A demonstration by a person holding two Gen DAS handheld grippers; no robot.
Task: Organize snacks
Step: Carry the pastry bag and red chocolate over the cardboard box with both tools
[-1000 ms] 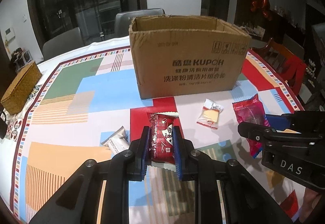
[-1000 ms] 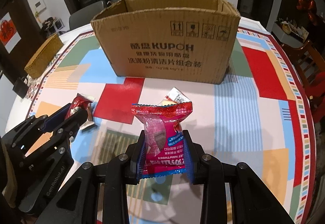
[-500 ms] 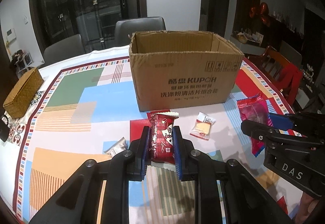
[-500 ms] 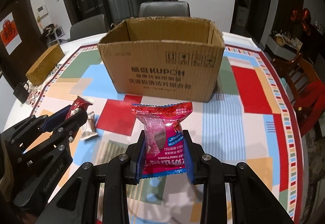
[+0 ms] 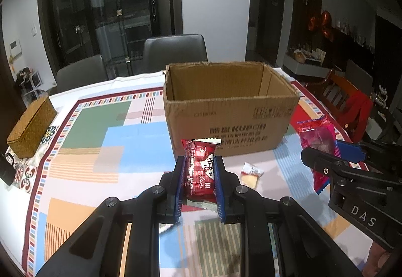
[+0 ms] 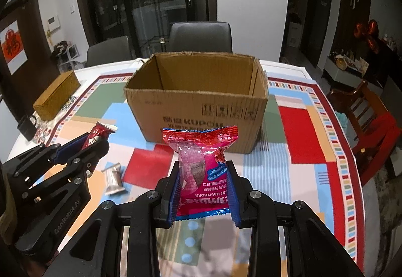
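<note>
Snack pkts (image 5: 199, 170): 4; box (image 5: 230, 111): 1

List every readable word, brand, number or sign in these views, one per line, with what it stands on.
"KUPOH": front of the cardboard box, with four handling pictograms; its Chinese lines and small printed number are too blurred to read.
"DAS": side of the right hand-held gripper.
"GenRobot.AI": side of the left hand-held gripper.
"HAWTHORN", seen inverted: pink snack packet; the rest is unreadable.
"Love": dark red snack packet; its Chinese characters are unclear.
</note>
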